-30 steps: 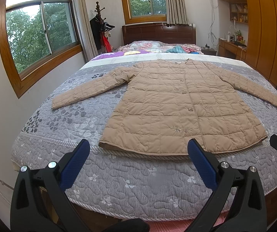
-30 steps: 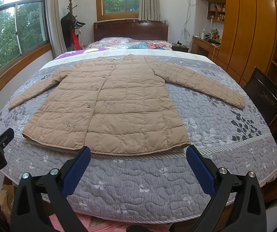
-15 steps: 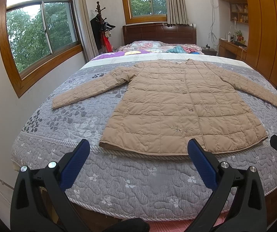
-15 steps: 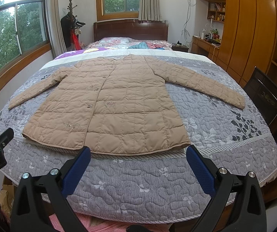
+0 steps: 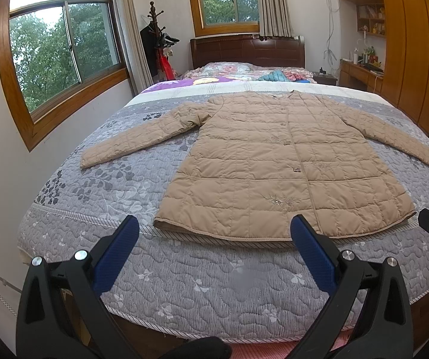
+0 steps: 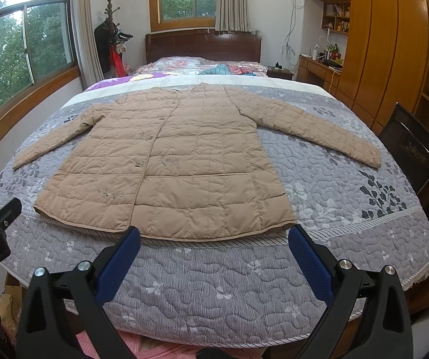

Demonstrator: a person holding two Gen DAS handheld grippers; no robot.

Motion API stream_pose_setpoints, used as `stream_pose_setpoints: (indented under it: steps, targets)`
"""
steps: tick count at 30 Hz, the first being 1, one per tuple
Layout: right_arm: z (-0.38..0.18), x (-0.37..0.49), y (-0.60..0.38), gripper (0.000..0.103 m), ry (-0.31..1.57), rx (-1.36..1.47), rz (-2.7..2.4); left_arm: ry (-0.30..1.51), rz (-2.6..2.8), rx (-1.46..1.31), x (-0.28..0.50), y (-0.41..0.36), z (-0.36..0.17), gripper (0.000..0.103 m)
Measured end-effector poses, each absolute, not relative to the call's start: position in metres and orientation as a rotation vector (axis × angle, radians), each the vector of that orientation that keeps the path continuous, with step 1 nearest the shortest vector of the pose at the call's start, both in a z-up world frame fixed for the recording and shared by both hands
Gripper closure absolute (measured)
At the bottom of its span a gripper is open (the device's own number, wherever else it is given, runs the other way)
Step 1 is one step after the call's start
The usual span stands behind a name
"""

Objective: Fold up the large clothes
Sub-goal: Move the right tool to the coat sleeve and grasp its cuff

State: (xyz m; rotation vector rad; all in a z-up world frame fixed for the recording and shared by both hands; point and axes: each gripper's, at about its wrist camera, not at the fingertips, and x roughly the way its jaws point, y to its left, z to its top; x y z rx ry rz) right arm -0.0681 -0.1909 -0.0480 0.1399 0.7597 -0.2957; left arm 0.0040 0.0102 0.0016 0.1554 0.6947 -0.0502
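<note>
A tan quilted coat (image 5: 277,161) (image 6: 178,155) lies flat and face up on the grey floral quilt (image 5: 100,185) (image 6: 328,185), buttoned, both sleeves spread out to the sides, hem toward me. My left gripper (image 5: 214,227) hovers open at the foot of the bed, just short of the hem's left half. My right gripper (image 6: 214,233) is open too, in front of the hem's right half. Neither touches the coat. Each gripper's black body shows at the edge of the other's view.
A dark wooden headboard (image 5: 247,51) and pillows lie beyond the coat. Windows and a coat stand (image 5: 157,39) line the left wall. Wooden cabinets and a desk (image 6: 319,65) stand on the right, with a black chair (image 6: 412,146) beside the bed.
</note>
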Motion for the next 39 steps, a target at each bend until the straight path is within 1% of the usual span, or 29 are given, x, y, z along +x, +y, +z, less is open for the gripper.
stream_pose_setpoints:
  steps: [5,10,13,16,20,24,28,32,35,39]
  targets:
    - [-0.049,-0.060,-0.205,0.004,0.761,0.160,-0.290,0.711,-0.057,0.149,0.014,0.009,-0.002,0.003]
    - [-0.054,-0.038,-0.238,0.004,0.792,0.209,-0.241,0.807,-0.151,0.134,0.053,-0.003,-0.017,0.003]
    - [-0.058,-0.013,-0.281,0.004,0.838,0.257,-0.256,0.914,-0.233,0.141,0.092,-0.016,-0.034,0.003]
    - [-0.056,0.015,-0.341,0.004,0.839,0.260,-0.374,0.974,-0.265,0.157,0.126,-0.031,-0.044,0.003]
    - [-0.055,0.042,-0.424,0.004,0.861,0.360,-0.435,1.024,-0.347,0.146,0.184,-0.065,-0.044,0.003]
    - [-0.061,0.060,-0.521,0.004,0.863,0.500,-0.524,0.984,-0.473,0.151,0.243,-0.114,-0.035,0.003]
    - [-0.077,0.074,-0.597,0.004,0.894,0.541,-0.608,0.953,-0.493,0.233,0.295,-0.178,-0.033,0.003]
    - [-0.100,0.071,-0.667,0.004,0.919,0.655,-0.636,0.993,-0.525,0.209,0.340,-0.228,-0.042,0.003]
    - [-0.118,0.068,-0.700,0.004,0.932,0.735,-0.590,1.033,-0.526,0.198,0.363,-0.258,-0.058,0.003]
    - [-0.142,0.065,-0.721,0.009,0.994,0.762,-0.588,1.064,-0.526,0.211,0.378,-0.283,-0.078,0.004]
